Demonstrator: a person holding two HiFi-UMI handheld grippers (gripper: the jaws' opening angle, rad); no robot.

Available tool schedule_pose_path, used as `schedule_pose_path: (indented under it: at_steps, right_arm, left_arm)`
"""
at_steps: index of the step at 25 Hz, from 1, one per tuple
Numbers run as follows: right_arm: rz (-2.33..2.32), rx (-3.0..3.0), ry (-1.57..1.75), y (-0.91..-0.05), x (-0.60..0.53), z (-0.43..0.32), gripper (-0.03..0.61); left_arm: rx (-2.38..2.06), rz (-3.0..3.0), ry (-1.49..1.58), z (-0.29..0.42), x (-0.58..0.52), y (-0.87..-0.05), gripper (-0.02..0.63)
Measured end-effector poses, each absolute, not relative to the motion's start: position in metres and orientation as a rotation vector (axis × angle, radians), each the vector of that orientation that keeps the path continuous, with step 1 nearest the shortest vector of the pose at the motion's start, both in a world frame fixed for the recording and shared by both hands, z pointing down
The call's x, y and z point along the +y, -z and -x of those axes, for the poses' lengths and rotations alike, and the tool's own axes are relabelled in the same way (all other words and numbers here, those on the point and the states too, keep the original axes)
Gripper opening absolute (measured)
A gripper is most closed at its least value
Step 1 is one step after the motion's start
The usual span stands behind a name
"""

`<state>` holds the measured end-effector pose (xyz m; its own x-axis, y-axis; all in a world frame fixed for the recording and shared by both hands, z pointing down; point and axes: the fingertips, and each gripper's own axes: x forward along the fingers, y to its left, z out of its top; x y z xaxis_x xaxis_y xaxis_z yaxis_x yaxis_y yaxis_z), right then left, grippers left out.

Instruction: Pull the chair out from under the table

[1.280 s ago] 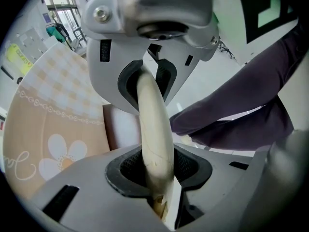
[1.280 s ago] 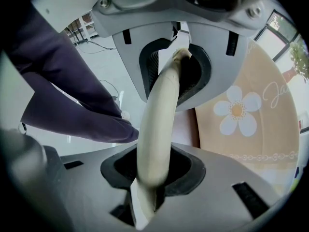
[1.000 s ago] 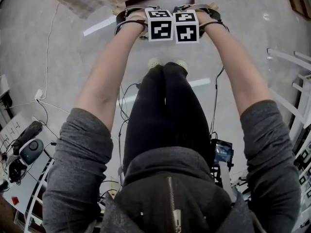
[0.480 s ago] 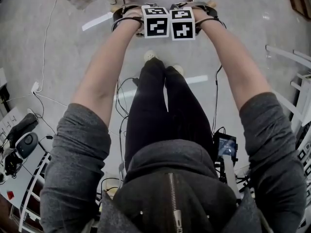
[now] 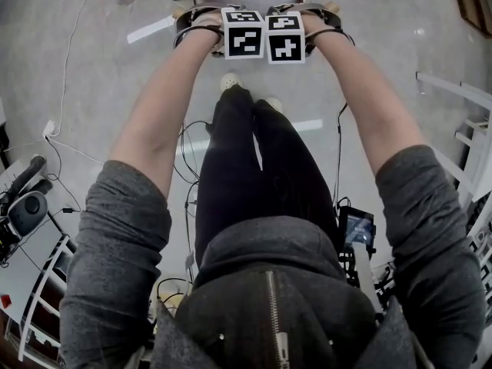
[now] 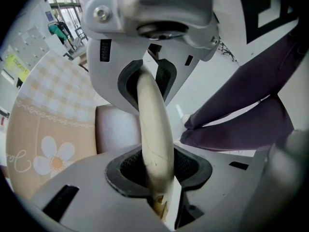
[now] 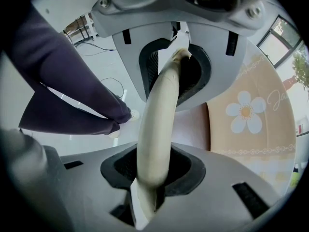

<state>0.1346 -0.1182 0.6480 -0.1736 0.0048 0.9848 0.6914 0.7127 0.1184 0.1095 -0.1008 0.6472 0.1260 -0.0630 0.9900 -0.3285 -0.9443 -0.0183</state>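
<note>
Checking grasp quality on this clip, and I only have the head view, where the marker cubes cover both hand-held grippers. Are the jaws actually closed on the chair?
Observer: Yes for the left hand-held gripper. Its own view shows both jaws pressed on the chair's cream back rail.
Operator: And the right one?
Observer: The right hand-held gripper is clamped on that same rail, which runs straight through its jaws.
Operator: What lies beyond the rail?
Observer: The brown seat, and past it a beige tablecloth printed with a white daisy.
</note>
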Motion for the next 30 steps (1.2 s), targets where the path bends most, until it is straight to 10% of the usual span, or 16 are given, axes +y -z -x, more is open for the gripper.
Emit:
schedule_pose_path:
  at_steps: [30]
  right_arm:
    - [0.598,-1.640,0.659,-0.661,-0.037,-0.167,0.117]
  left_arm:
    - [-0.382,-2.187,-1.893,-0.141,-0.019,-0.660,0.132]
